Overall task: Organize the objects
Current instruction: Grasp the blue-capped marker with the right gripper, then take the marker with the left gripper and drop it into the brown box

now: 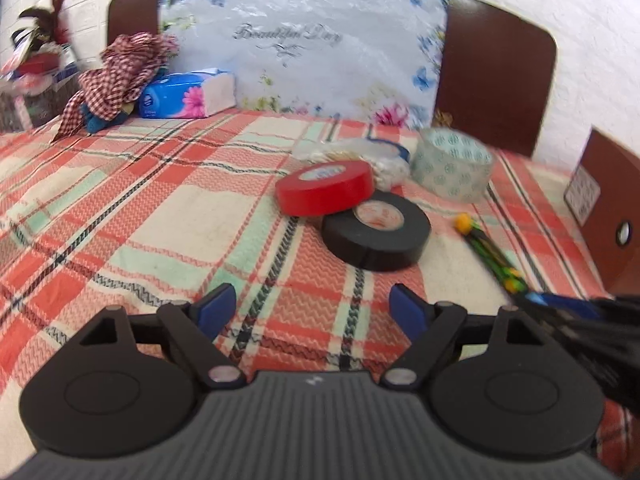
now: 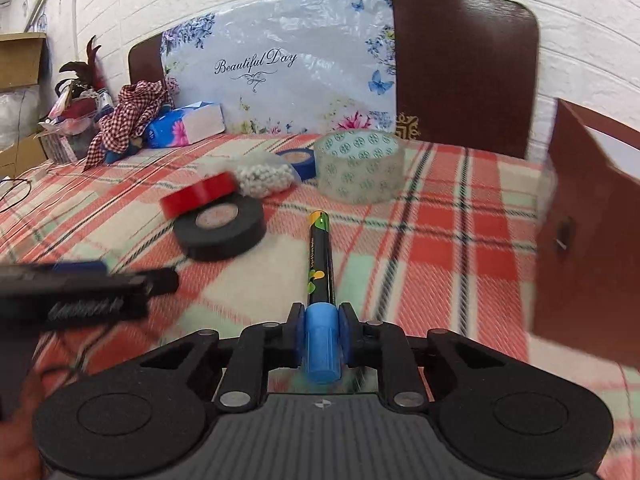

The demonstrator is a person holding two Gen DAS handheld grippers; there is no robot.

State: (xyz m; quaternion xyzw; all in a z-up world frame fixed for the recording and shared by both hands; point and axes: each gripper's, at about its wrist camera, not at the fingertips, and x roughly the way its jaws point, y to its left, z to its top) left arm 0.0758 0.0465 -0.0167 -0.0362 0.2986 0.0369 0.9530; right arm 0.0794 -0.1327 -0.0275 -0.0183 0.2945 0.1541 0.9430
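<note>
Closest in, the right gripper [image 2: 321, 340] has its blue pads clamped on the blue cap end of a marker [image 2: 319, 264], whose black barrel with green and yellow print sticks straight out ahead of the fingers over the plaid blanket [image 2: 440, 248]. The left gripper [image 1: 314, 308] hangs over the same blanket with its two blue pads spread wide apart and nothing between them; from the right wrist view it shows up as a blurry black shape off to the left. A bit ahead of the left gripper, slightly to its right, there's a black tape roll [image 1: 376, 236] lying flat, and a red tape roll [image 1: 325, 193] leans tilted with one edge resting on top of it. Further ahead and right of those sits a big clear tape roll [image 1: 452, 168] with a green pattern on its core. Just left of that, between it and the red one, is a small plastic bag of white beads [image 2: 264, 178], with a blue tape roll [image 2: 298, 162] right behind it. On the far right of the right gripper is a dark brown box [image 2: 592, 248]. Way at the back, far left, a blue tissue pack [image 1: 188, 94] lies next to a bunched-up checkered cloth [image 1: 120, 72], and a floral "Beautiful Day" packaged item [image 1: 304, 44] leans against the brown headboard [image 1: 496, 72].
</note>
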